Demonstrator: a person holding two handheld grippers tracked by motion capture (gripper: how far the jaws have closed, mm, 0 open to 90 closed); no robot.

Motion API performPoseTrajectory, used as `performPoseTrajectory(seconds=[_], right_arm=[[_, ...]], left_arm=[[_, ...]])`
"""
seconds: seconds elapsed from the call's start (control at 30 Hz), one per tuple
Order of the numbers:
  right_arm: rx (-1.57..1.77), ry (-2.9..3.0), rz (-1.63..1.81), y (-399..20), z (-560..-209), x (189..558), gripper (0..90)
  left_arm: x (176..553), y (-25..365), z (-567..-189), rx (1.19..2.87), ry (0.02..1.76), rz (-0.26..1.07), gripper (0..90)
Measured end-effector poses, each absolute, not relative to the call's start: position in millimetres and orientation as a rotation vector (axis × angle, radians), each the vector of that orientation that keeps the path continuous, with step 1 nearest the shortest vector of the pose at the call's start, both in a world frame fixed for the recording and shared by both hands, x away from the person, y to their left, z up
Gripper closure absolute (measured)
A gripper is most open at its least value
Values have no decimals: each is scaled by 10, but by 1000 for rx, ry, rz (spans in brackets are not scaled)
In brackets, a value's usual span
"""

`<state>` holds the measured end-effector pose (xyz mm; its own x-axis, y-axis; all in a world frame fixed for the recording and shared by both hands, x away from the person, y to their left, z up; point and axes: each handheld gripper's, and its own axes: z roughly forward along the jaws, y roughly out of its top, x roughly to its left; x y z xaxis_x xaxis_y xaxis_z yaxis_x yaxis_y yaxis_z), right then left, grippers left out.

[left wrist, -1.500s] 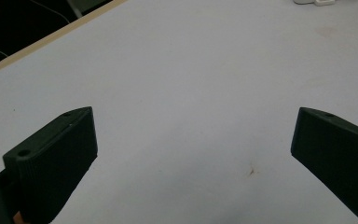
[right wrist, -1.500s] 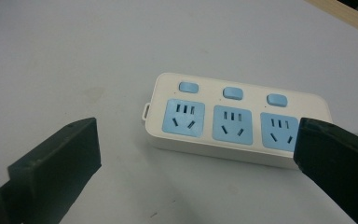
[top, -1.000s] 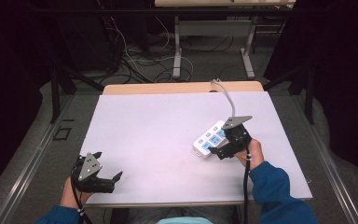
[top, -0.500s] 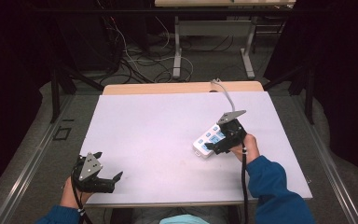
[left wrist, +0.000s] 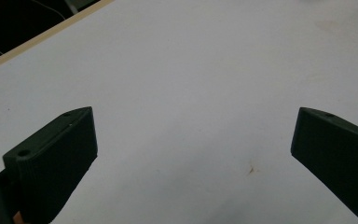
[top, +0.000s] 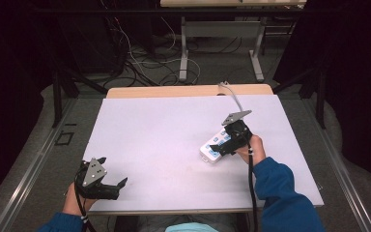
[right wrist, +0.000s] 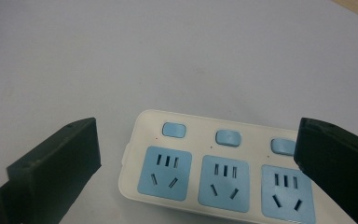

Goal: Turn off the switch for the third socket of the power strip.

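The right claw (top: 221, 145), jaws spread, hovers over the power strip (right wrist: 214, 175) lying on the counter's (top: 164, 135) right half. Likely next: lower and pinch its sides. The left claw (top: 113, 186) rests spread, well apart.

power strip (right wrist: 214, 172): glossy white plastic, blue faces | table (top: 164, 140): matt white, wood edge

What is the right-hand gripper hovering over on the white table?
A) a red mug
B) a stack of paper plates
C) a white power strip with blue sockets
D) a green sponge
C: the right gripper has its jaws spread wide over a white power strip with blue sockets and blue switches, lying flat on the white table.
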<state>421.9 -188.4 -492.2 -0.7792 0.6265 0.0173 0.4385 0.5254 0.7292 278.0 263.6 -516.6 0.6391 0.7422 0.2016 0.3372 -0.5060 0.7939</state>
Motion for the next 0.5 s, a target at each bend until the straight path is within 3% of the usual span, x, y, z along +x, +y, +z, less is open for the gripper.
performPoseTrajectory(seconds=[0.5], right_arm=[[900,2533,1116,-1843,-4917,4315,23]], left_arm=[[2790,2631,-5160,2116,828,702,4]])
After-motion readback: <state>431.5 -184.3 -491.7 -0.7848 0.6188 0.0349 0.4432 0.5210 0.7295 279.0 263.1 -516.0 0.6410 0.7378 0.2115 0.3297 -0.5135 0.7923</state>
